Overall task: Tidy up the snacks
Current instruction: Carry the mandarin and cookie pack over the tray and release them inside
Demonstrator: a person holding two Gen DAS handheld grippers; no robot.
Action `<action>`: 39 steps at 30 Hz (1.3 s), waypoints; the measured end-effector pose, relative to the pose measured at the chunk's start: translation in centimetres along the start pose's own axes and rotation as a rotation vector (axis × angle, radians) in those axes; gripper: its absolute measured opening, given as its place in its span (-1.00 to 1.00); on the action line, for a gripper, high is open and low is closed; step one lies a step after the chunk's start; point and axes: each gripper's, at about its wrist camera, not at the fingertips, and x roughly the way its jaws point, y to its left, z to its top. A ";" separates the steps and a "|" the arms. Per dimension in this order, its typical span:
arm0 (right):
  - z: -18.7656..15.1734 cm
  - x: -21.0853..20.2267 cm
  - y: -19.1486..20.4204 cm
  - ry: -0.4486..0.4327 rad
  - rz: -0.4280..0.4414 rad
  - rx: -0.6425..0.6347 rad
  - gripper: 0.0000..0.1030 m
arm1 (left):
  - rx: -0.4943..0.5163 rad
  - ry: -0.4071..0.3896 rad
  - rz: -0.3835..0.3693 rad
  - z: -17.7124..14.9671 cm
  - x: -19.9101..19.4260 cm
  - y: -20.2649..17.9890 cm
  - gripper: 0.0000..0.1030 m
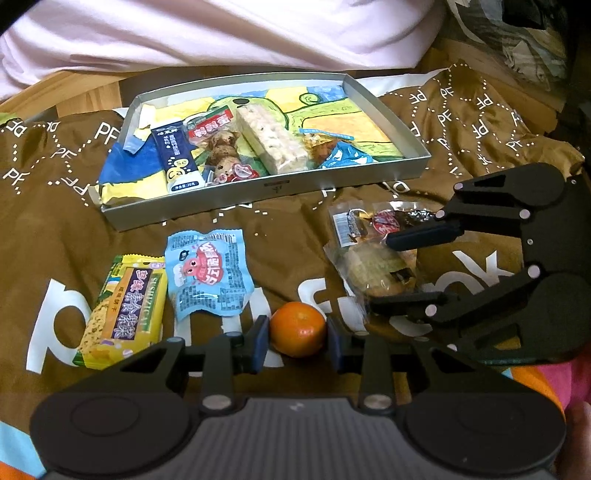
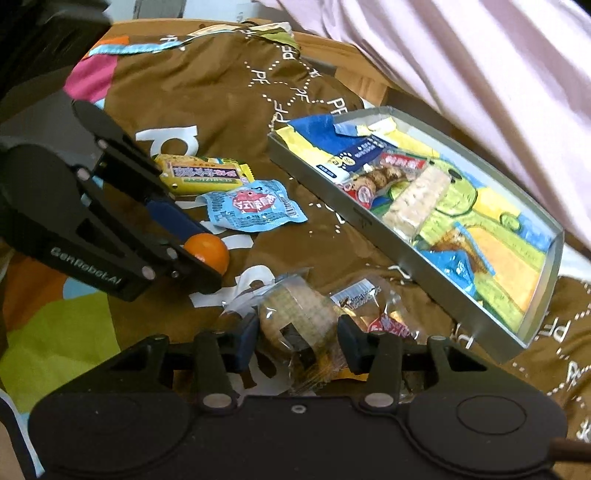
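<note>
A small orange [image 1: 298, 328] rests on the brown cloth, and my left gripper [image 1: 297, 345] is shut on it, one blue pad against each side. To its right, my right gripper [image 1: 402, 267] is shut on a clear-wrapped pastry packet [image 2: 295, 314]; the fingers [image 2: 245, 339] press the wrapper from both sides. A yellow cracker pack [image 1: 122, 314] and a light blue packet [image 1: 207, 273] lie loose on the cloth, left of the orange. Behind them, the grey tray [image 1: 258, 195] holds several wrapped snacks, among them a white rice bar [image 1: 273, 144].
A brown printed cloth [image 1: 258, 229] covers the surface under everything. Pink bedding [image 1: 221, 33] is bunched up right behind the tray. A wooden edge [image 1: 85, 88] shows at the tray's back left. The tray's right half [image 1: 354, 129] is bare.
</note>
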 end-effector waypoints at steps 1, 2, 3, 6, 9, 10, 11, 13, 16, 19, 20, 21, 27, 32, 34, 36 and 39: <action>0.0 -0.1 0.2 -0.002 -0.009 -0.011 -0.07 | -0.002 -0.002 0.001 0.0 0.0 0.0 -0.30; 0.1 -0.3 0.4 -0.006 -0.015 -0.018 -0.07 | -0.003 -0.003 -0.001 0.1 -0.1 0.1 -0.30; 0.1 -0.4 0.6 -0.012 -0.023 -0.029 -0.07 | -0.006 -0.005 -0.002 0.1 -0.1 0.1 -0.30; 0.2 -0.6 1.2 -0.023 -0.044 -0.054 -0.07 | -0.009 -0.009 0.001 0.1 -0.2 0.1 -0.30; 0.3 -0.7 1.5 -0.033 -0.070 -0.075 -0.07 | -0.012 -0.013 0.006 0.2 -0.3 0.2 -0.30; 0.3 -0.8 1.5 -0.036 -0.076 -0.080 -0.07 | -0.014 -0.013 0.007 0.2 -0.3 0.2 -0.30; 0.3 -0.8 1.5 -0.039 -0.081 -0.084 -0.07 | -0.014 -0.013 0.007 0.2 -0.3 0.2 -0.30; 0.3 -0.9 1.6 -0.043 -0.088 -0.087 -0.07 | -0.013 -0.014 0.011 0.2 -0.3 0.2 -0.31; 0.3 -1.0 1.6 -0.049 -0.099 -0.096 -0.08 | -0.016 -0.016 0.015 0.2 -0.4 0.2 -0.31; 0.3 -1.0 1.7 -0.054 -0.111 -0.108 -0.08 | -0.020 -0.022 0.014 0.2 -0.5 0.2 -0.31; 0.3 -1.0 1.8 -0.055 -0.115 -0.112 -0.08 | -0.022 -0.025 0.008 0.2 -0.5 0.3 -0.31; 0.3 -1.0 1.8 -0.057 -0.119 -0.117 -0.08 | -0.029 -0.029 -0.004 0.2 -0.6 0.4 -0.31; 0.4 -1.4 1.8 -0.079 -0.152 -0.120 -0.08 | -0.048 -0.058 -0.019 0.6 -1.3 0.5 -0.31; 0.9 -2.0 1.4 -0.123 -0.206 -0.111 -0.08 | -0.076 -0.104 -0.013 1.5 -2.1 0.9 -0.31; 1.3 -2.4 1.2 -0.150 -0.227 -0.101 -0.08 | -0.071 -0.127 0.005 2.0 -2.2 1.0 -0.31; 1.6 -2.6 1.0 -0.177 -0.252 -0.097 -0.08 | -0.072 -0.150 0.021 2.7 -2.2 1.1 -0.31; 2.0 -2.6 0.5 -0.201 -0.298 -0.096 -0.08 | -0.100 -0.180 0.034 4.3 -1.8 1.5 -0.31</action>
